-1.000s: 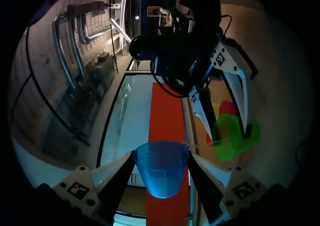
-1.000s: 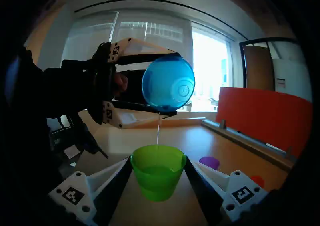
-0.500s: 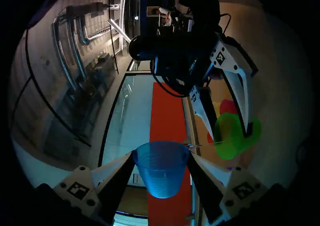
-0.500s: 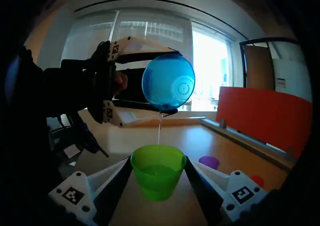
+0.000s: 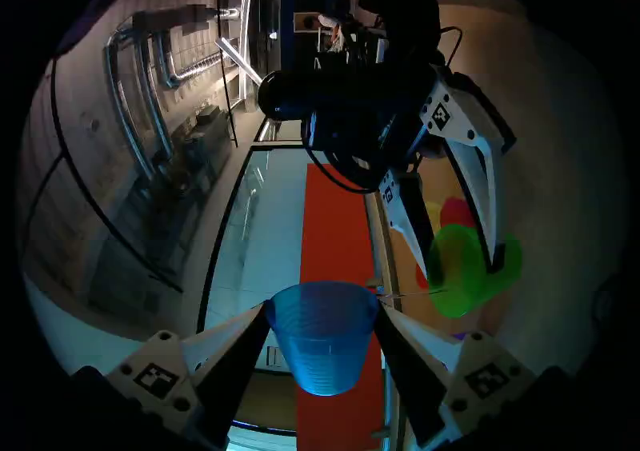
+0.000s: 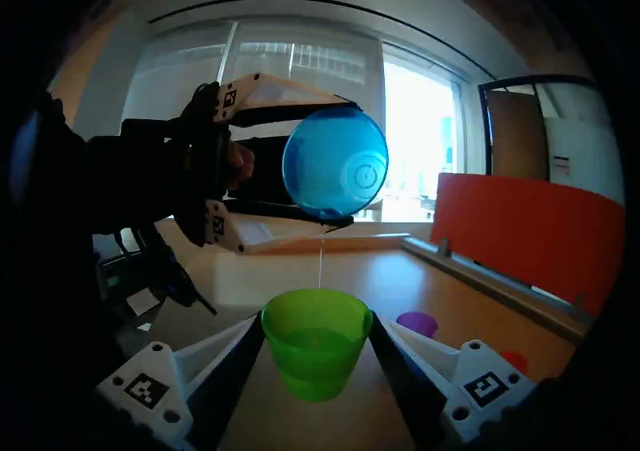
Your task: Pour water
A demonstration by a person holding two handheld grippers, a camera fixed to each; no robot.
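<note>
My left gripper (image 5: 322, 335) is shut on a blue cup (image 5: 322, 336), which lies tipped on its side. In the right gripper view the blue cup (image 6: 335, 163) hangs above a green cup (image 6: 317, 342), its bottom facing me, with the left gripper (image 6: 324, 163) around it. A thin stream of water (image 6: 321, 259) falls from the blue cup's rim into the green cup. My right gripper (image 6: 317, 347) is shut on the green cup, upright with water inside. In the left gripper view the green cup (image 5: 464, 269) sits between the fingers of the right gripper (image 5: 468, 267).
A wooden table (image 6: 416, 291) lies below the cups. A small purple cup (image 6: 419, 323) and an orange-red cup (image 6: 516, 361) stand on it to the right. An orange-red panel (image 6: 532, 231) rises along the table's far right edge. A person's dark sleeve (image 6: 80, 187) is at left.
The blue cup has shifted very slightly; the thin stream keeps falling into the green cup. Both grippers hold nearly still.
</note>
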